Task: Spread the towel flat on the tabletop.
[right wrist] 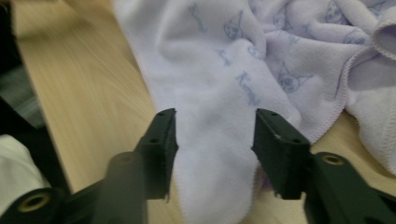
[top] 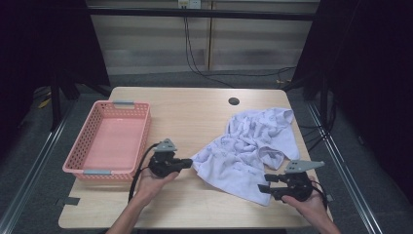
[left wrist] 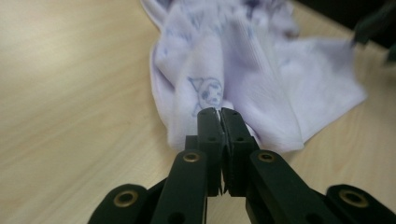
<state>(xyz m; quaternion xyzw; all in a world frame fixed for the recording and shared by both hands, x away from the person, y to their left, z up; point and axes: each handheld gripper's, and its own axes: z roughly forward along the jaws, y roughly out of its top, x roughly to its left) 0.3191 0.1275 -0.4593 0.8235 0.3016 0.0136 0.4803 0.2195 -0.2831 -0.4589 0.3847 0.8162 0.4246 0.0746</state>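
A light wooden table with rounded corners fills the scene, with bare wood open across its middle and along its near edge. A rectangular pink plastic basket with slatted walls sits at the left edge, empty. A crumpled pale lilac towel, soft and printed with small cartoon faces, lies on the right half, reaching from near the far right corner to the near edge. The person's left hand holds the left gripper level, pointing right, its black jaws clenched on the towel's left corner. The right hand holds the right gripper level, pointing left; its jaws stand apart, straddling the towel's near corner without pressing it.
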